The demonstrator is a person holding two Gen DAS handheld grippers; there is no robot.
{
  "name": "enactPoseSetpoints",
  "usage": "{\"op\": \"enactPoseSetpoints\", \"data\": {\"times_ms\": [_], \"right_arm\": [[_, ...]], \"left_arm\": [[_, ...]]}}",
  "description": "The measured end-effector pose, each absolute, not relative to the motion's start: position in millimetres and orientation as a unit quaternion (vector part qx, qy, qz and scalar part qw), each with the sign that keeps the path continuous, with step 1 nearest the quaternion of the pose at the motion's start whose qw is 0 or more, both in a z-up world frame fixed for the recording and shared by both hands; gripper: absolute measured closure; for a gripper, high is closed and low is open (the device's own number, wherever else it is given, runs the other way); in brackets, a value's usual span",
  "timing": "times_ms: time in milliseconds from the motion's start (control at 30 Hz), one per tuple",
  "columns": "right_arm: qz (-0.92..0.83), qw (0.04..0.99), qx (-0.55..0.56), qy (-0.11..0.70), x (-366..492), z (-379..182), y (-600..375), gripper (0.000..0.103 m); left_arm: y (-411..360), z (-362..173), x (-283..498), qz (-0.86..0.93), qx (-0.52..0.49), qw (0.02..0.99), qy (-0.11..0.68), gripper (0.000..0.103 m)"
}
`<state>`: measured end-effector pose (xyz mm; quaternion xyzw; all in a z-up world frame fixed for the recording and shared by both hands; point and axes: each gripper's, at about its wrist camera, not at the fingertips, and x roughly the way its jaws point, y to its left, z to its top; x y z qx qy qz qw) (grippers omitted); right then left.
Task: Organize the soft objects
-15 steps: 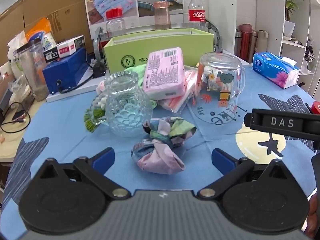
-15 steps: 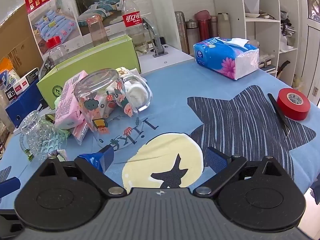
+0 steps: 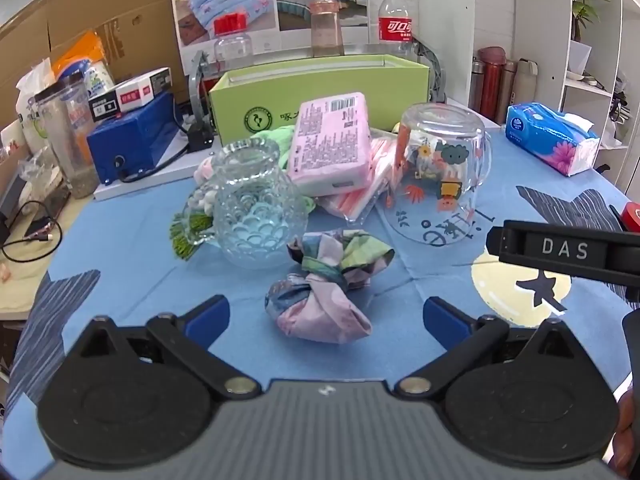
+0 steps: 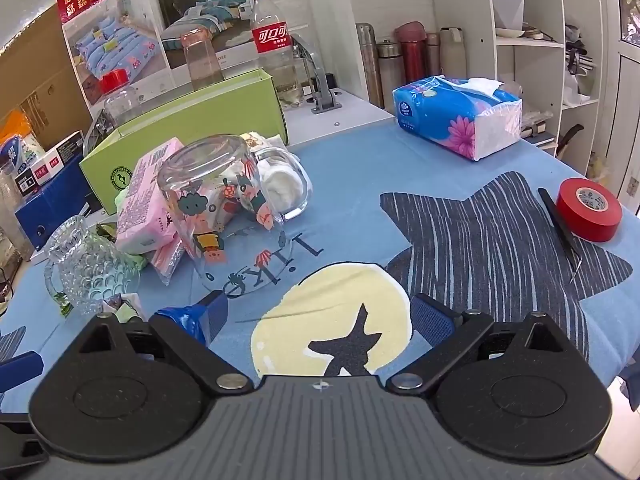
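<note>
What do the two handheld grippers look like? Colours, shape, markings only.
Both match: black linkage arms with round black pivot housings, silver rivets and a ribbed grey body. The left gripper has plain blue fingertips. On the right gripper, one blue pad looks textured. Its black side bar reads "DAS" in white. No cables or sleeves visible.

Behind the textured glass jug (image 3: 252, 216), a green-fringed soft item (image 3: 188, 236) and a pale plush (image 3: 204, 172) are mostly hidden, the pink packet (image 3: 330, 148) behind it covers striped pouches (image 3: 360, 196), and right of it the red tape roll (image 3: 632, 216) is cut off.
</note>
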<state>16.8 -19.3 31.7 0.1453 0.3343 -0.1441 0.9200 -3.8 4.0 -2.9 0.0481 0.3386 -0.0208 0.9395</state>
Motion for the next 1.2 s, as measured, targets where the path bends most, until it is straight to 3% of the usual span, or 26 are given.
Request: {"op": "enactPoseSetpoints", "data": {"times_ms": [1200], "right_arm": [[-0.137,0.921,0.136,0.337,18.2,30.7,-10.3,0.017]], "left_arm": [[10.8,0.3,-0.9,-0.016,0.033,0.937,0.348,0.000]]}}
